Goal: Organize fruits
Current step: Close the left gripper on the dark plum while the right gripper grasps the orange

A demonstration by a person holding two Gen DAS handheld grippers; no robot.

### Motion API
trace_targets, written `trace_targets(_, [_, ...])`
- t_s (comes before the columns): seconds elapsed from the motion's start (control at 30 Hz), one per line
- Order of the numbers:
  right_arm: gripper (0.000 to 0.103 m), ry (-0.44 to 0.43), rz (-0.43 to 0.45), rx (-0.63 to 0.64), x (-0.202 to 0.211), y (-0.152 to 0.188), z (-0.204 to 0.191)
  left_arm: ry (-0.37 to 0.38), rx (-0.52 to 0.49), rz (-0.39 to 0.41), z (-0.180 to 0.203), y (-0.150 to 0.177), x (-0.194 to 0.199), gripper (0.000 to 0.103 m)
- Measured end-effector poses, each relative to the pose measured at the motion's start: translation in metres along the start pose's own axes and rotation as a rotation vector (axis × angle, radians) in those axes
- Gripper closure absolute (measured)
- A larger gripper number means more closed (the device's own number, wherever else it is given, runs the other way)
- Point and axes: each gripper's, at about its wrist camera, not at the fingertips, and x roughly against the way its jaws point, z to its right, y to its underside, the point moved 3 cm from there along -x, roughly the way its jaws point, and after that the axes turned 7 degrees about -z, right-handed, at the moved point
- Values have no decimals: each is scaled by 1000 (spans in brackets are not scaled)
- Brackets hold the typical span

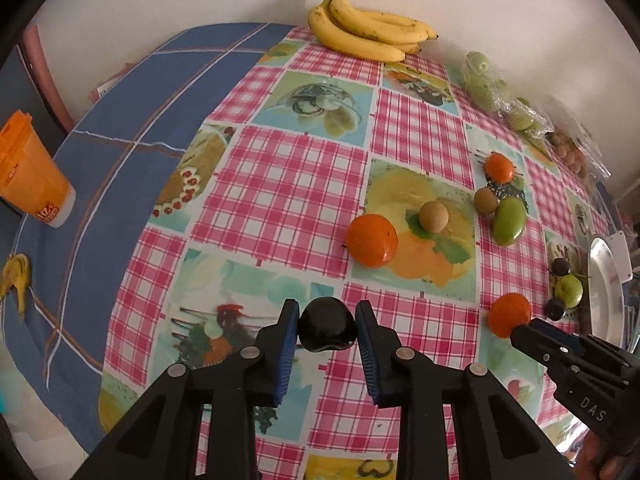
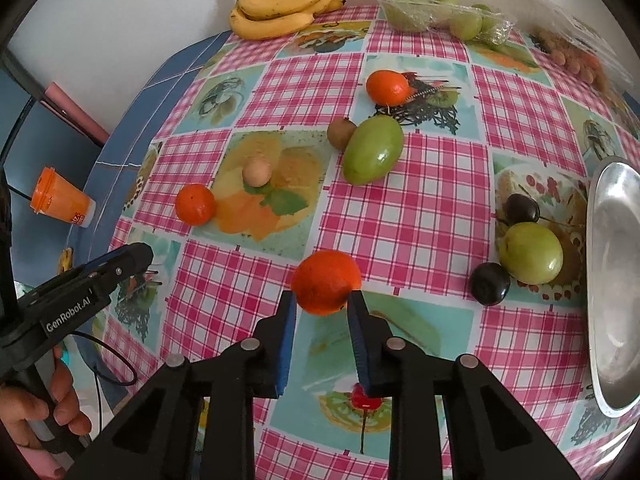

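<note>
My left gripper point(image 1: 327, 311) is shut on a dark plum point(image 1: 327, 330), held just above the checked tablecloth point(image 1: 280, 184). My right gripper point(image 2: 322, 300) is shut on an orange tangerine point(image 2: 326, 280); in the left wrist view it shows at the right with the same tangerine point(image 1: 509, 314). Loose on the cloth lie two more tangerines point(image 2: 195, 204) point(image 2: 387, 87), two brown kiwis point(image 2: 257, 173) point(image 2: 340, 132) and an oblong green fruit point(image 2: 372, 150). A round green fruit point(image 2: 532, 252) and two dark plums point(image 2: 520, 208) point(image 2: 490, 283) sit beside a metal plate point(image 2: 616, 280).
Bananas point(image 2: 280, 12) and a wrapped pack of green fruit point(image 2: 440, 12) lie along the far wall. An orange cup point(image 1: 32, 176) stands on the blue cloth at the left. A person's hand point(image 2: 36, 412) holds the left gripper's handle.
</note>
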Motion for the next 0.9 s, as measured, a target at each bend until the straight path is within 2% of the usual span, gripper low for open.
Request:
trace_targets(0.1, [75, 5, 5, -4, 0, -1, 1, 1, 8, -14, 1, 2, -3, 72])
trace_targets(0.17, [70, 3, 12, -15, 0, -3, 4, 3, 7, -17, 3, 1, -5, 72])
trace_targets(0.23, [61, 7, 21, -24, 1, -5, 6, 5, 7, -18, 3, 1, -5, 72])
trace_targets(0.33, [59, 1, 26, -33, 0, -10, 7, 9, 9, -22, 4, 0, -8, 72])
trace_targets(0.73, [59, -10, -3, 39, -18, -25, -16, 18, 3, -42, 4, -3, -21, 72])
trace_targets(0.9, [67, -5, -15, 67, -25, -27, -24, 16, -2, -42, 5, -5, -22, 72])
